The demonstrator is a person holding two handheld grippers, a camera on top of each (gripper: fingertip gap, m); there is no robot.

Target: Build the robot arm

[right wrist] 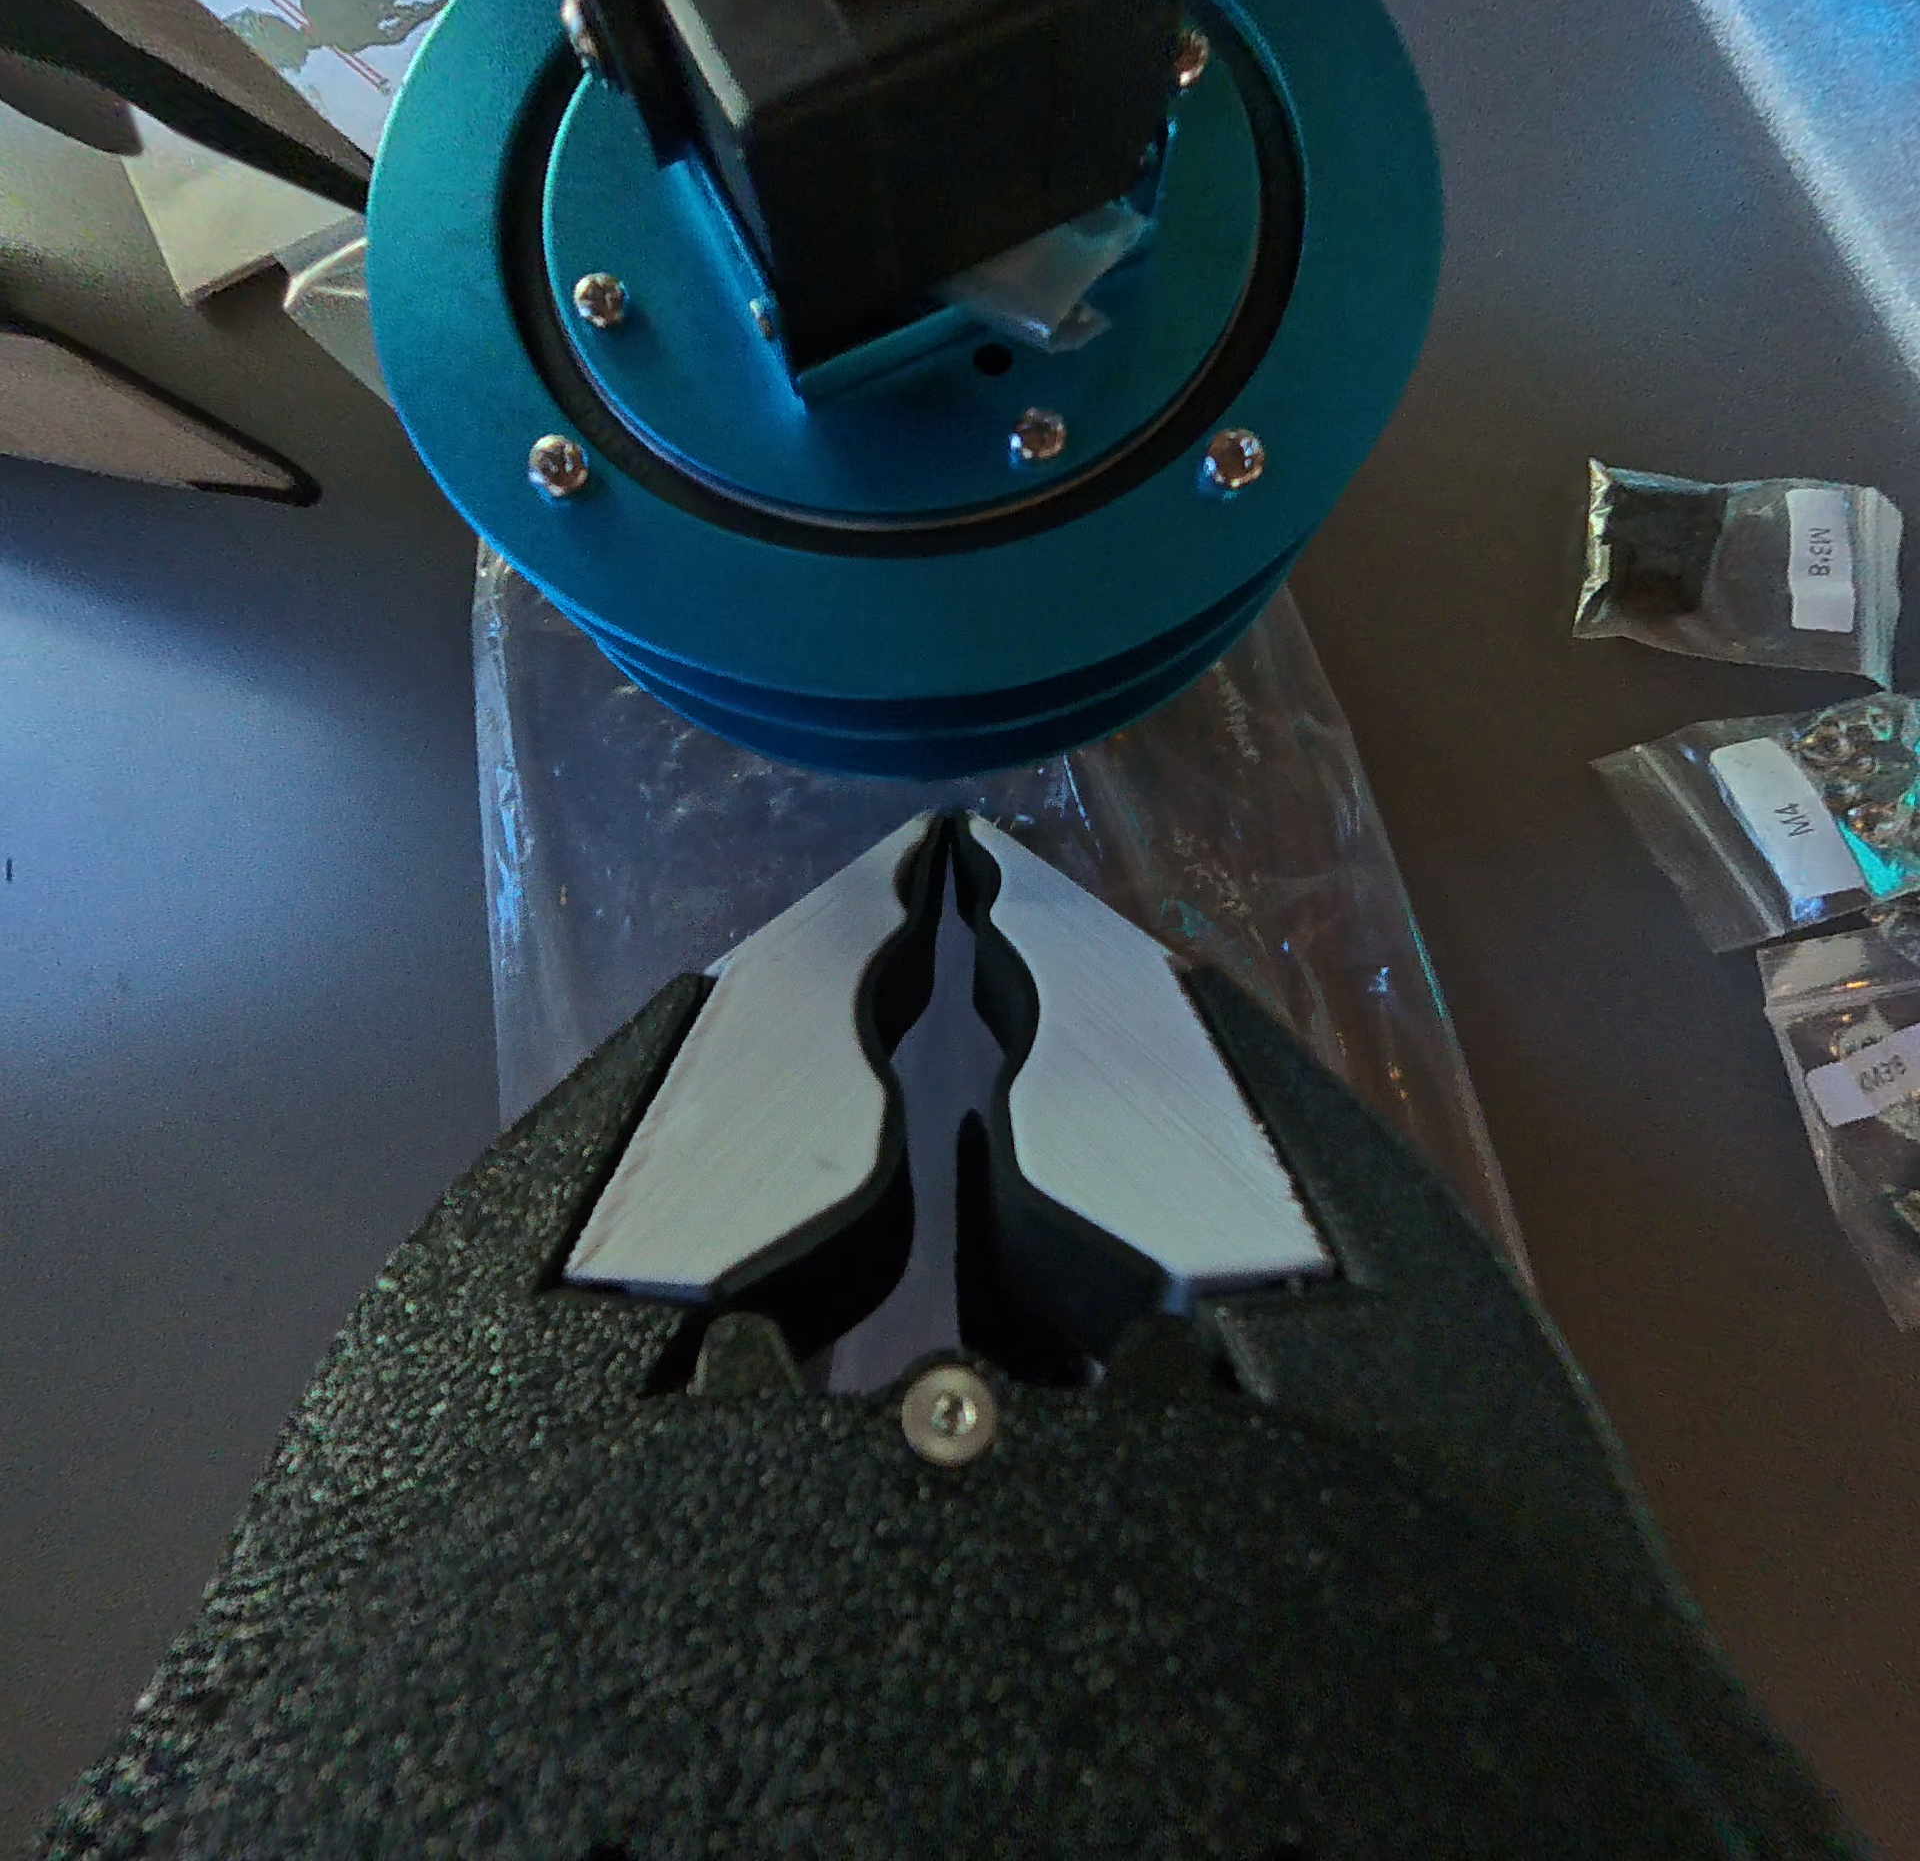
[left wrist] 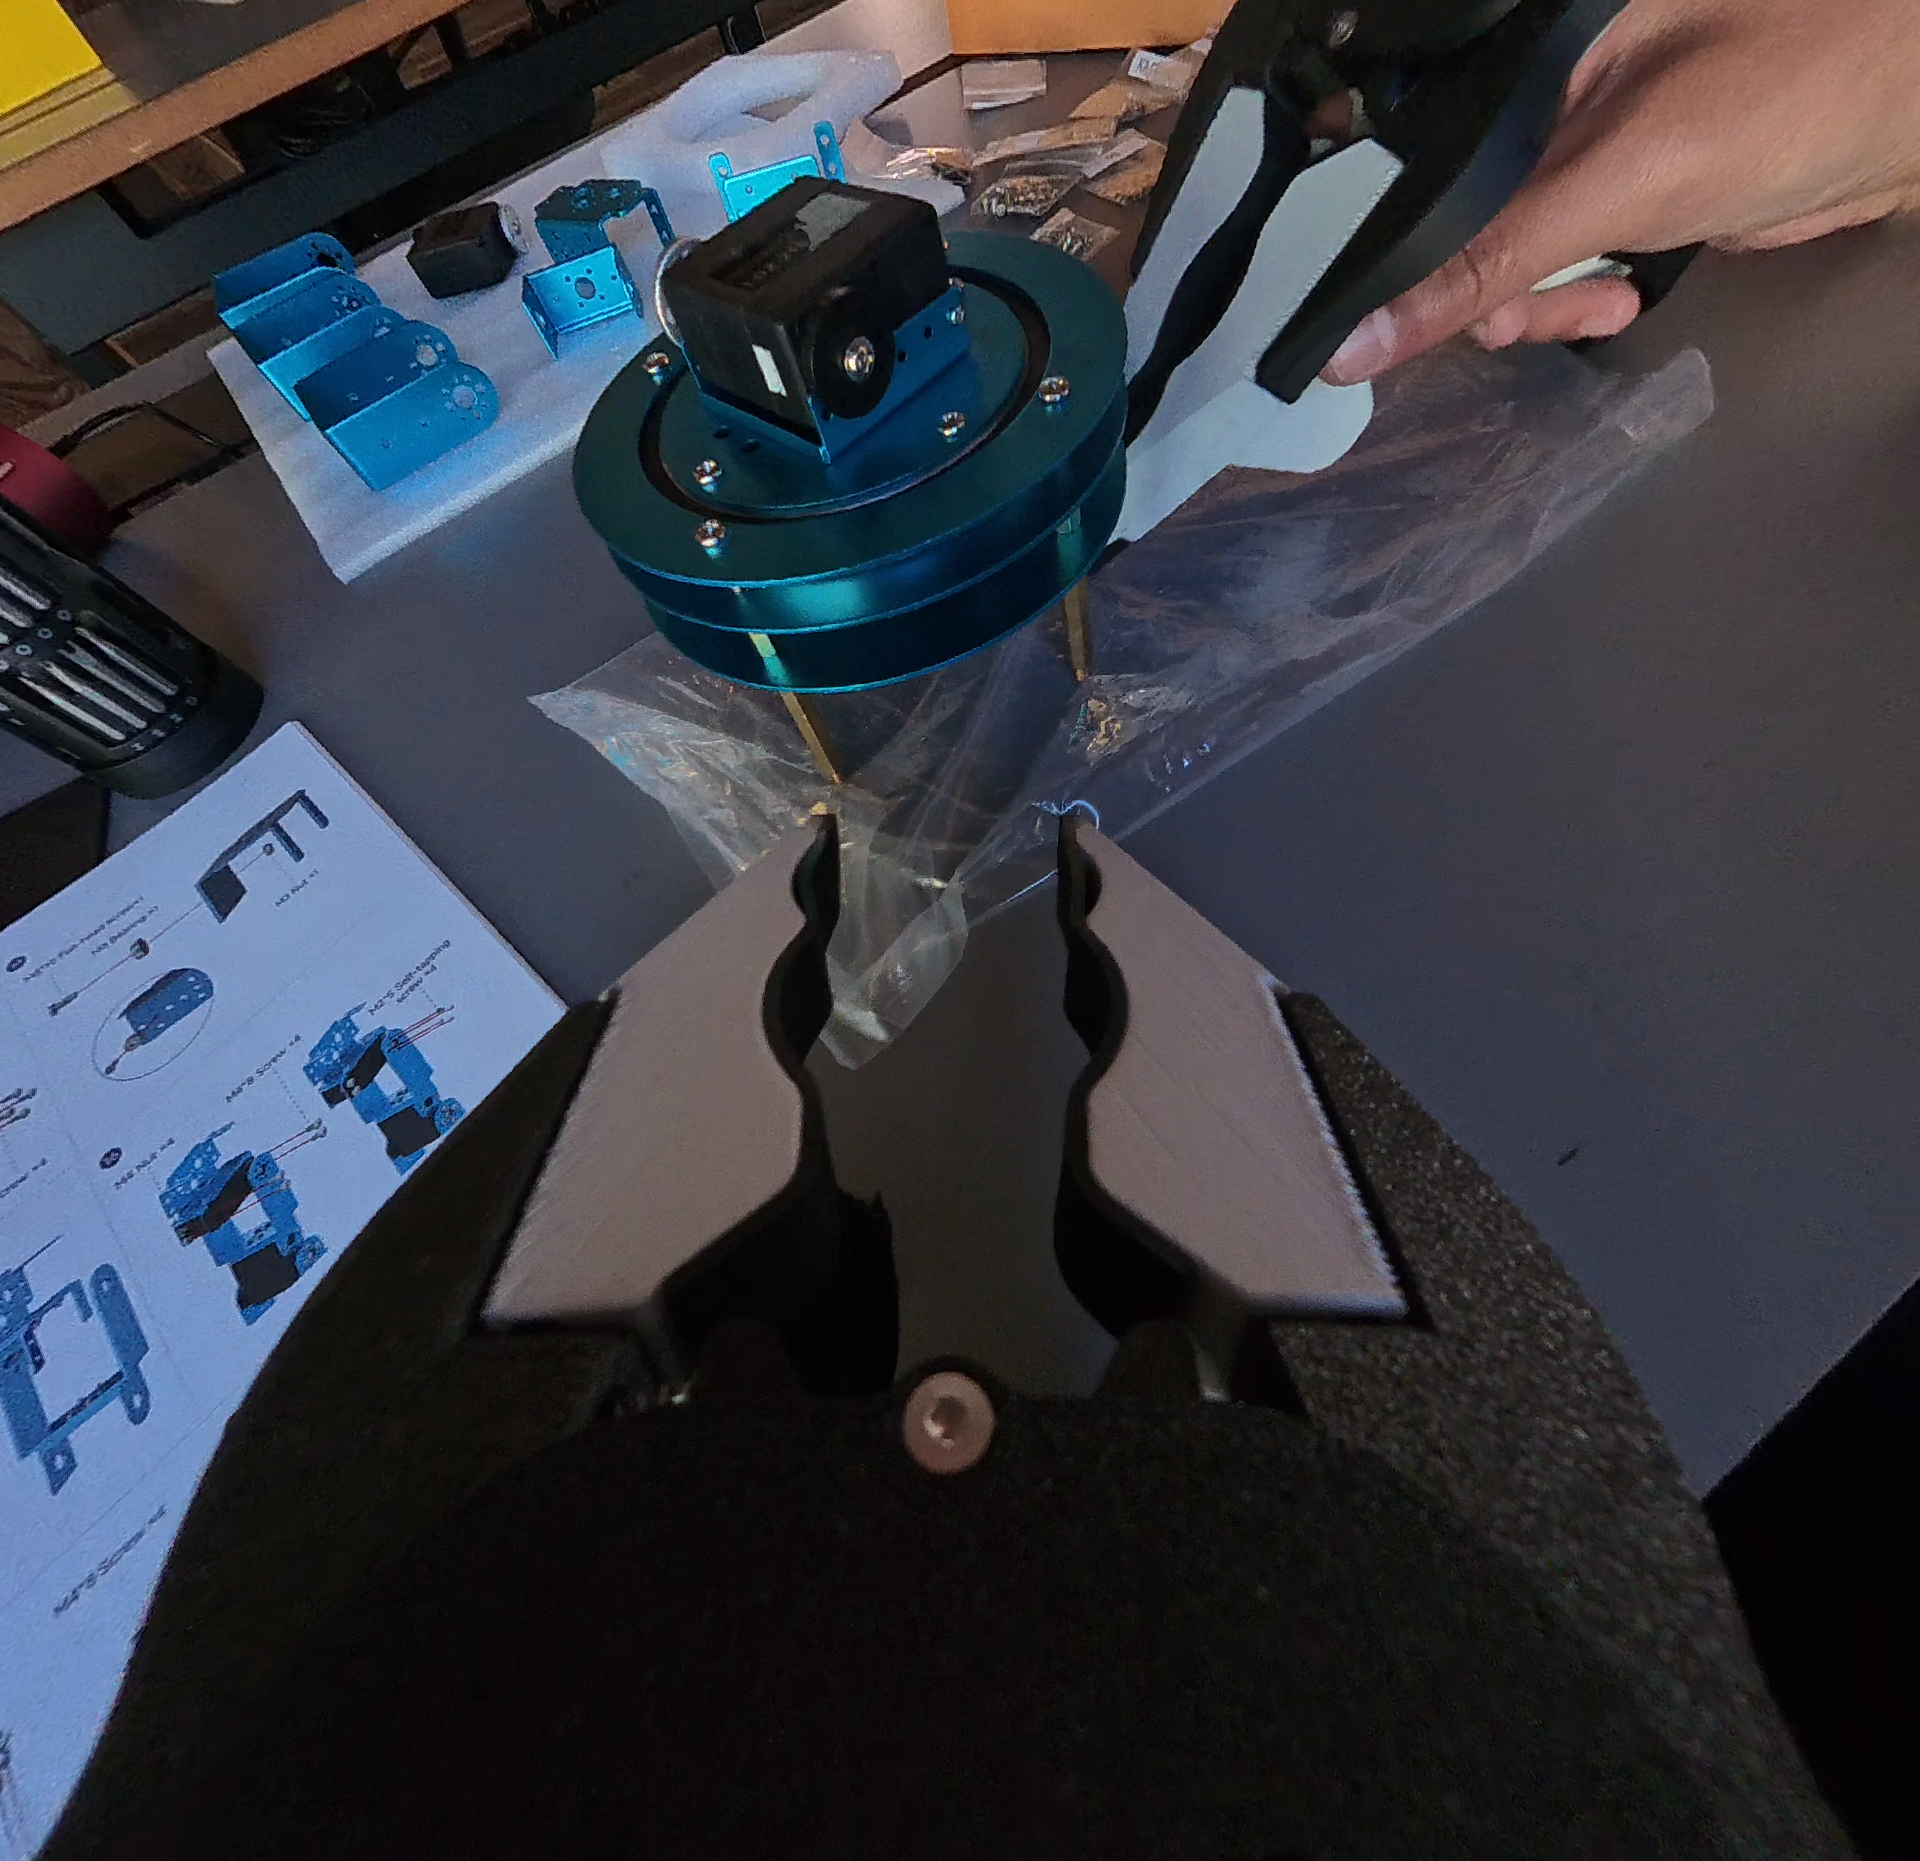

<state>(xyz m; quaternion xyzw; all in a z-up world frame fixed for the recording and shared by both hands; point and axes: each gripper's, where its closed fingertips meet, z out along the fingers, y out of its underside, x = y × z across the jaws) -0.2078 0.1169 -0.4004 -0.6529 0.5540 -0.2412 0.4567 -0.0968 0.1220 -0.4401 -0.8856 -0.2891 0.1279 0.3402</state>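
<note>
Blue round base assy w/ black servo upright on gray table, atop clear plastic bag, dead ahead of both tongs: left gripper parted, straddling bag edge; right gripper nearer, clenched on nothing visible.

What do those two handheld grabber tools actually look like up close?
Both look alike. The left gripper has a rough, speckled black body, two pale grey ribbed fingers with wavy black inner edges, and a silver hex-socket screw at the centre. The right gripper shows the same parts. Seen from afar, its black fingers are long and tapering, held by a bare hand; no sleeve shows.
</note>
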